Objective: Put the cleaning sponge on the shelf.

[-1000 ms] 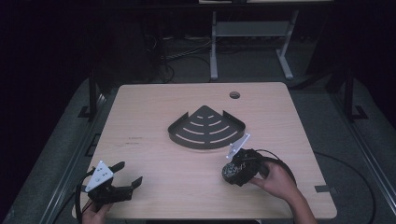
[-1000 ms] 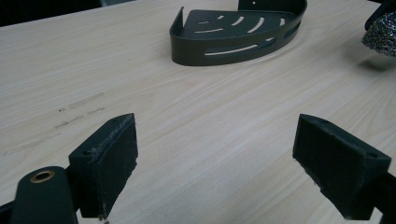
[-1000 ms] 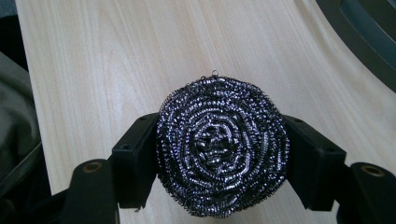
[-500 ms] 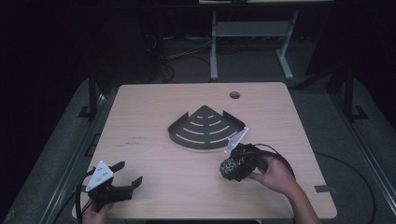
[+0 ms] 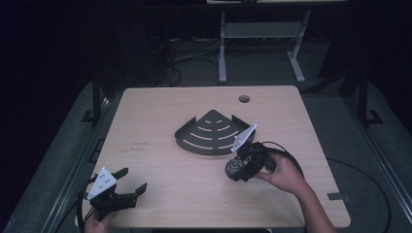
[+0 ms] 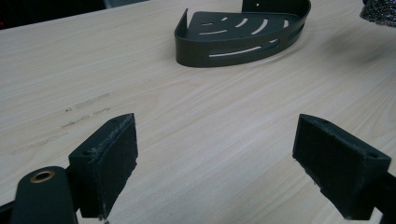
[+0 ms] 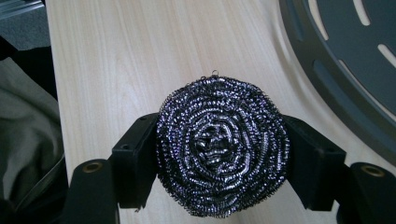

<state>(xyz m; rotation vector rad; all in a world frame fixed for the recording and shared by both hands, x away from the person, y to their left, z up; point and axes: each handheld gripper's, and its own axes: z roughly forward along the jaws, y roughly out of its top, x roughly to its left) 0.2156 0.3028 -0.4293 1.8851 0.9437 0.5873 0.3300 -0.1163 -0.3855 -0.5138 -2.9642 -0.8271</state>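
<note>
Two grippers work over the wooden table (image 5: 160, 121). At the near left corner, the left gripper (image 5: 130, 181) rests with its jaws spread wide and nothing between them. Mid-table sits a dark slotted corner shelf (image 5: 210, 133). Just right of it, the right gripper (image 7: 219, 154) clamps a steel wool scourer (image 7: 220, 144), held above the tabletop.

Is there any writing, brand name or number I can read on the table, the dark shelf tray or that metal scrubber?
No readable text anywhere.
Faint grey marks on the light wooden table, left of the dark quarter-round slotted metal tray: too faint and smudged to read; they also show in the high view.
Round steel-wool scouring pad in the right gripper: no label.
Tray: slots, no lettering.
</note>
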